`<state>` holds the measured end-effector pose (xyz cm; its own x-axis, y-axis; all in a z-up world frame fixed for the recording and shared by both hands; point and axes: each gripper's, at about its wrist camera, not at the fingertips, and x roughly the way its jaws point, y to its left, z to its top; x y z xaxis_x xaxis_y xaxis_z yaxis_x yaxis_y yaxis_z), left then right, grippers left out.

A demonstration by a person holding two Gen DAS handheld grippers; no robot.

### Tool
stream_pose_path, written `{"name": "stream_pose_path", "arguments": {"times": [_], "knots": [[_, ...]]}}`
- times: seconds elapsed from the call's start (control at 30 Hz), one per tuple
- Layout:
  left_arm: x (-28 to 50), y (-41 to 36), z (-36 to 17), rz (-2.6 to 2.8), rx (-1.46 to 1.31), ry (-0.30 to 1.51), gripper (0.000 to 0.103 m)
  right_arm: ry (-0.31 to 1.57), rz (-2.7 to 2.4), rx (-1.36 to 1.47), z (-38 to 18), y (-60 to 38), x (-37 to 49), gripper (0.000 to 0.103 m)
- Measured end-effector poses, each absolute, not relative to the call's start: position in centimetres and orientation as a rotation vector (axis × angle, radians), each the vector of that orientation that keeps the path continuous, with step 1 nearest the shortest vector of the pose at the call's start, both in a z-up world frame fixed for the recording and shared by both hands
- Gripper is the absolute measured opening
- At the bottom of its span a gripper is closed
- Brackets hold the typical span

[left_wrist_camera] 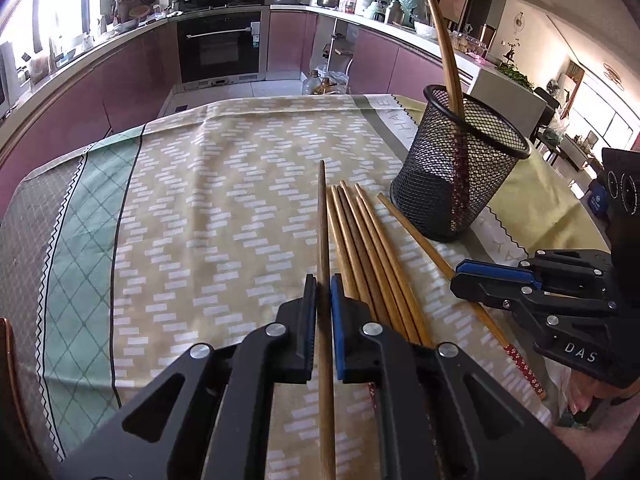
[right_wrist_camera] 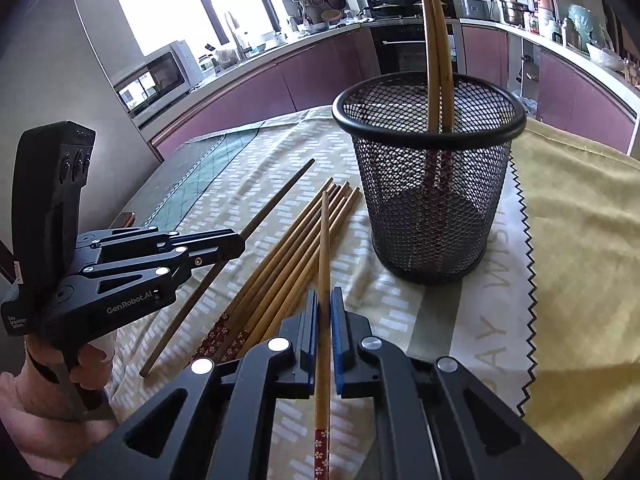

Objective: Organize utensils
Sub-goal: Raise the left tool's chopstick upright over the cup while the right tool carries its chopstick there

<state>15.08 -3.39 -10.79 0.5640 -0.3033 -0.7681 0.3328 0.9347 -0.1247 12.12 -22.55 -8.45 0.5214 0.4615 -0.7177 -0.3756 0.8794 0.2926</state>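
Note:
My left gripper point(left_wrist_camera: 323, 286) is shut on a dark brown chopstick point(left_wrist_camera: 322, 216), which points forward over the tablecloth. My right gripper point(right_wrist_camera: 324, 300) is shut on a light wooden chopstick point(right_wrist_camera: 324, 240) with a red flowered end. Several more wooden chopsticks point(left_wrist_camera: 368, 240) lie side by side on the cloth between the grippers; they also show in the right wrist view point(right_wrist_camera: 288, 256). A black mesh holder point(left_wrist_camera: 460, 168) stands at the right, also seen in the right wrist view point(right_wrist_camera: 430, 176), with two chopsticks point(right_wrist_camera: 436, 40) upright in it.
The table is covered by a patterned tablecloth point(left_wrist_camera: 200, 200) with a yellow cloth point(right_wrist_camera: 580, 240) at the right. Kitchen counters and an oven point(left_wrist_camera: 222, 46) stand beyond the table's far edge.

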Motion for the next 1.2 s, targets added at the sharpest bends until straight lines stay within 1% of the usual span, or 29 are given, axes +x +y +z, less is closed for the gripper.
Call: {"name": "stream_pose_path", "arguments": {"times": [0.67,0.9,1.2], "knots": [[10.0,-1.0,-0.3,-0.545,-0.087,0.667,0.008,0.659,0.593,0.203,-1.5,-25.9,9.7,0.006],[10.3,-1.1,2.7,-0.566,-0.117,0.582,0.008,0.580,0.577,0.206,0.8,-27.5,10.2,0.006],[12.3,-3.5,6.5,-0.606,-0.135,0.498,0.008,0.481,0.563,0.188,4.6,-29.5,11.1,0.006]]}}
